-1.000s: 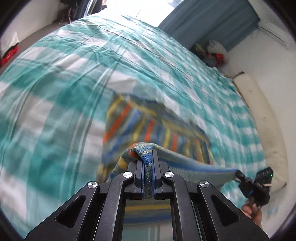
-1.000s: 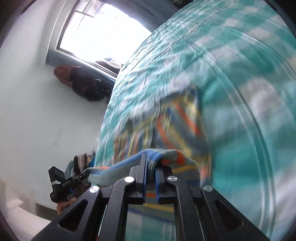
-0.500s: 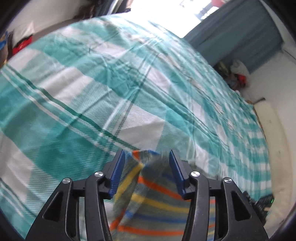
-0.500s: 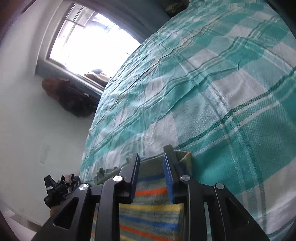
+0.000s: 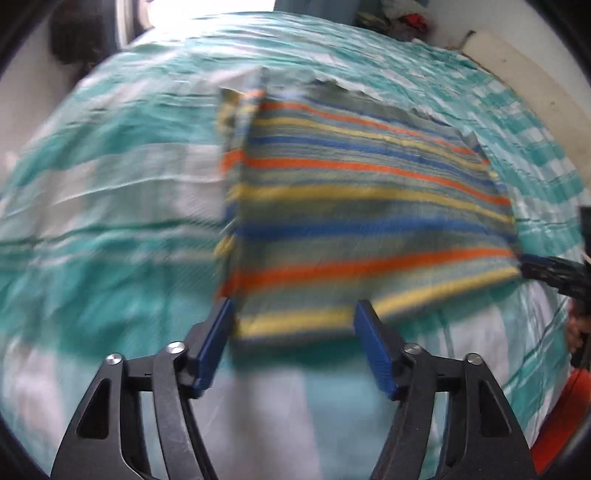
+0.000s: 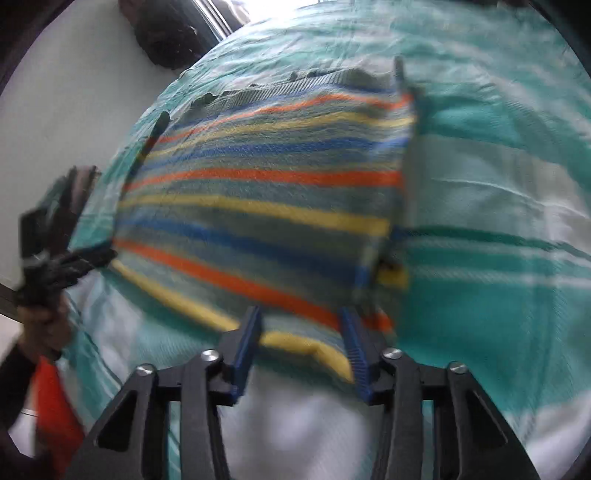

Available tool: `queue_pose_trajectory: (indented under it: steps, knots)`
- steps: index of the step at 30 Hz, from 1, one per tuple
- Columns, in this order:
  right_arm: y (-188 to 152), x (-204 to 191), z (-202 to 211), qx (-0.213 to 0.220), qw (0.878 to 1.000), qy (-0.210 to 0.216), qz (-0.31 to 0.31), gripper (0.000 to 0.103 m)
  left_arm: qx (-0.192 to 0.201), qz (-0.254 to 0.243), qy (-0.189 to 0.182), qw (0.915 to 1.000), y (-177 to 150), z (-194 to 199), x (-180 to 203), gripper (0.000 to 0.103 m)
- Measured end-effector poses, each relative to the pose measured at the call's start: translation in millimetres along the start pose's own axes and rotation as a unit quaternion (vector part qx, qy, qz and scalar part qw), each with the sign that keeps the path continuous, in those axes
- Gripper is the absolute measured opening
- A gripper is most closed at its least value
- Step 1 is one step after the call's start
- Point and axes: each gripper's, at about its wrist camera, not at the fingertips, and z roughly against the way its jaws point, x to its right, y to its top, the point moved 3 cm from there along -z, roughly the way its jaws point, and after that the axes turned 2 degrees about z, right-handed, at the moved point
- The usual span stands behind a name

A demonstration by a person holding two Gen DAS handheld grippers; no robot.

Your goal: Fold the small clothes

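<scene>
A striped garment point(image 5: 354, 206) in orange, yellow, blue and grey-green lies folded flat on the teal checked bedspread point(image 5: 110, 184). It also shows in the right wrist view point(image 6: 266, 206). My left gripper point(image 5: 293, 343) is open and empty at the garment's near left corner. My right gripper point(image 6: 301, 347) is open and empty at its near right corner. Each view shows the other gripper at the garment's far side: the right one point(image 5: 554, 269), the left one point(image 6: 62, 258). Both views are motion blurred.
The bedspread point(image 6: 498, 221) covers the whole bed. A white wall and a window lie beyond the bed's far edge. Dark bags point(image 6: 166, 33) sit by the window. A pile of clothes point(image 5: 402, 22) lies at the far right corner.
Both grippers held the garment's edge a second ago, laid it over, opened and let it go. They have since drawn back toward the near edge, so the whole folded garment shows.
</scene>
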Motion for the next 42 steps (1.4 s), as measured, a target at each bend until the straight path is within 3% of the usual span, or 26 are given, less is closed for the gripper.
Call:
queue_pose_trajectory:
  steps: [3,6,9,12,16,18,24,42]
  knots:
    - [-10.8,-16.8,36.1,0.048,0.998,-0.027,0.001,0.046,0.032,0.019,-0.015,0.9992,-19.8,30.9,7.0,0.091]
    - [-22.3,-47.9,62.5,0.100,0.994,-0.038,0.018,0.054,0.051,0.028,0.016,0.9982,-42.8,43.5,21.6,0.095]
    - [-54.0,-70.6,56.0,0.105,0.992,-0.062,0.011,0.055,0.051,0.033,0.055,0.9966,-70.9,32.2,36.8,0.097]
    - [-98.2,-84.4,45.1,0.102,0.990,-0.102,0.009,0.071,0.026,0.031,0.084,0.9956,-93.7,11.3,39.2,0.099]
    - [-145.3,-87.4,32.4,0.130,0.978,-0.163,0.015,0.093,0.054,0.040,0.092,0.9935,-104.9,12.1,34.3,0.103]
    - [-150.6,-85.0,27.9,0.120,0.978,-0.171,0.012,0.096,0.051,0.034,0.094,0.9937,-106.4,10.1,33.3,0.103]
    - [-152.3,-79.7,19.5,0.116,0.978,-0.170,0.011,0.101,0.050,0.025,0.099,0.9935,-109.0,5.0,36.1,0.102]
    - [-148.8,-79.0,20.7,0.100,0.981,-0.166,0.005,0.102,0.068,0.015,0.093,0.9932,-121.3,15.1,40.8,0.102]
